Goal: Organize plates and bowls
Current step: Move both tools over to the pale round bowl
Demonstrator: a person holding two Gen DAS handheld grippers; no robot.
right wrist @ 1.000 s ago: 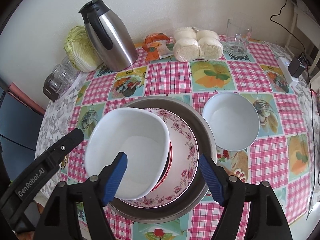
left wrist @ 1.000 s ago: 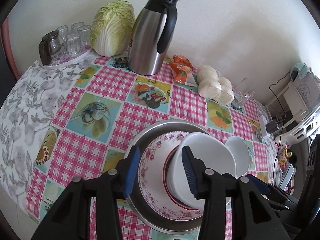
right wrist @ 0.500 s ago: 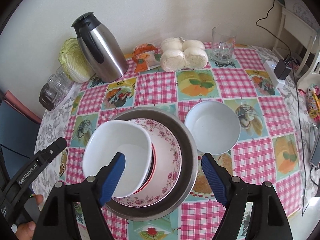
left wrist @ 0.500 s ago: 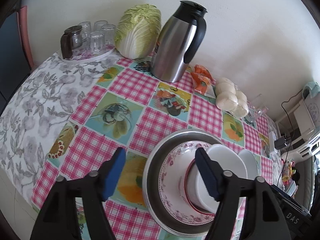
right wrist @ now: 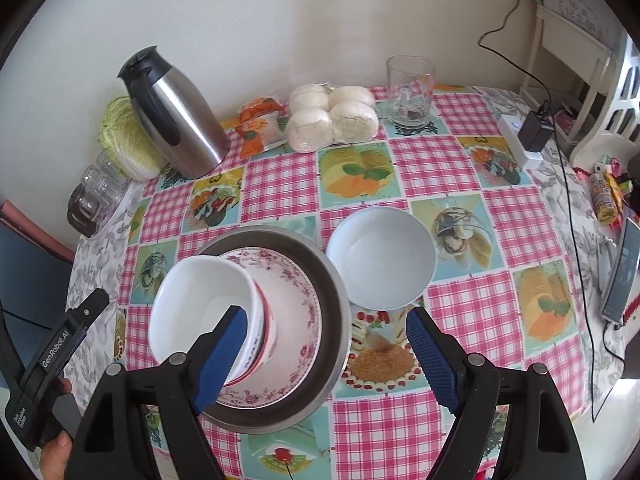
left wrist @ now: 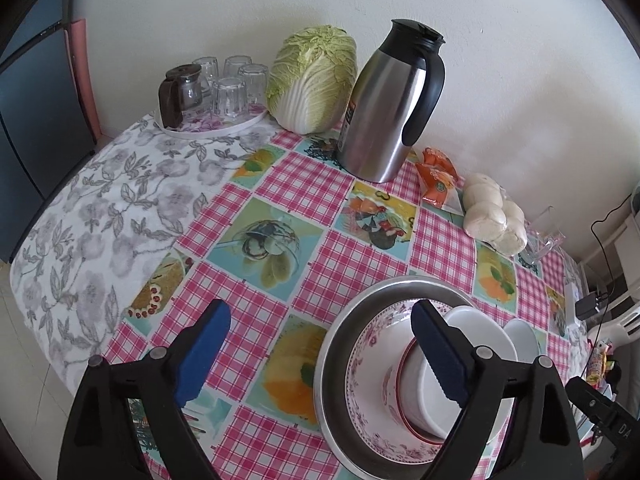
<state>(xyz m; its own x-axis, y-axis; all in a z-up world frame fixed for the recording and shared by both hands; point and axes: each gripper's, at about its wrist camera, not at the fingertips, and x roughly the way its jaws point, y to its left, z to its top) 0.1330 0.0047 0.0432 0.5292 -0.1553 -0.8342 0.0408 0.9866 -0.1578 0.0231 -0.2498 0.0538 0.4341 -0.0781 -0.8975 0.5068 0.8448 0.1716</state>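
2 white bowls in play: stacked bowl [right wrist: 202,312] sits in floral plate [right wrist: 296,300] inside steel basin [right wrist: 332,280]; loose bowl [right wrist: 382,258] beside basin on bench [right wrist: 460,168]. Left tongs [left wrist: 320,356] and right tongs [right wrist: 326,354] opening, empty. I'd straddle loose bowl's rim, lift level, nest onto stack.

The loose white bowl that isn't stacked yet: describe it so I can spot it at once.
Start at the big metal basin near the front of the checked table, which holds a flowered plate and a nested white bowl. The loose bowl sits directly on the cloth beside the basin's right rim. Unlike its twin, it stands alone, plain white and empty.
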